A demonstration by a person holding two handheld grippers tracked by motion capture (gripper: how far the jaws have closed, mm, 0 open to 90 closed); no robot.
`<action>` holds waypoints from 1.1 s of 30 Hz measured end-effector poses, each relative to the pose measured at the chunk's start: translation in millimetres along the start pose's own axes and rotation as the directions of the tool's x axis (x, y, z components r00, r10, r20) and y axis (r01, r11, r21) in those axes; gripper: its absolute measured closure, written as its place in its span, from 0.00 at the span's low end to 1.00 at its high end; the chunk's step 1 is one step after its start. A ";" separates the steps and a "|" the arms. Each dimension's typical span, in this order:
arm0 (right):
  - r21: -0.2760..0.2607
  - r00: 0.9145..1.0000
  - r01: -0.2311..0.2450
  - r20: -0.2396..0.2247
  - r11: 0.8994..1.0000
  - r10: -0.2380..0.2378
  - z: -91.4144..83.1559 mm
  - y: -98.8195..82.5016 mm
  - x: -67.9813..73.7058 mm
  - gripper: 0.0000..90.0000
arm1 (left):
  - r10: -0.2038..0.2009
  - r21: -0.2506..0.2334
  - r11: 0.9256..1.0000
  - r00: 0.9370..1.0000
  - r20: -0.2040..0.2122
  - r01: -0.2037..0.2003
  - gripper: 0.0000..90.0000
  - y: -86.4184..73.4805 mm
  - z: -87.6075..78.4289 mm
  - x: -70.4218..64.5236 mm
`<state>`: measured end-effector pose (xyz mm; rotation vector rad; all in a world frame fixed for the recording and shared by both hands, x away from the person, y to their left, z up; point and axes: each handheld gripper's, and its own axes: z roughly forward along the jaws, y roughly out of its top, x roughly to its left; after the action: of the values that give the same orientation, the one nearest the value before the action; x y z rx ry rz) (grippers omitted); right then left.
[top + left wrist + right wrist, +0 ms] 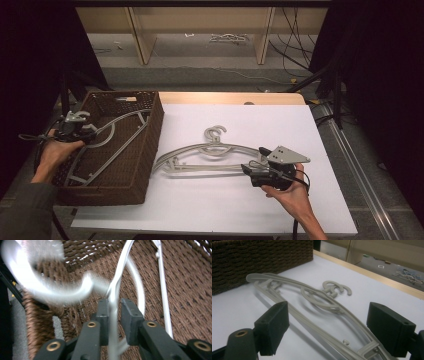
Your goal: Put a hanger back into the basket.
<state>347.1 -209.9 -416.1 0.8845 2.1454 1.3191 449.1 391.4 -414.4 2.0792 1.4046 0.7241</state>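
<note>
White bench (210, 200) carries a wicker basket (145, 150) at left and hangers (210, 150) at centre. Left tool (115, 315) inside the basket, jaws slightly parted around a hanger (117, 277). Right tool (329, 327) wide open astride the bench hangers. No legible markings.

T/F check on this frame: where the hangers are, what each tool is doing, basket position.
1. A hanger lies in the wicker basket. True.
2. The right tool is clamped shut on a hanger. False: its jaws stand wide open around the hangers on the table.
3. The left tool has the basket hanger's bar between its jaws. True.
4. The basket sits at the table's right edge. False: it is at the left.
</note>
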 end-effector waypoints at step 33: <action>-0.015 1.000 -0.006 -0.008 1.000 0.005 -0.3 0.3 4.4 0.21 | -0.014 -0.418 0.903 0.979 0.203 0.100 0.23 17.9 -105.8 -105.4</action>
<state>344.0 -206.8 -416.0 0.8815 2.1378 1.3414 355.1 299.9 -340.8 1.7057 1.0784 0.7076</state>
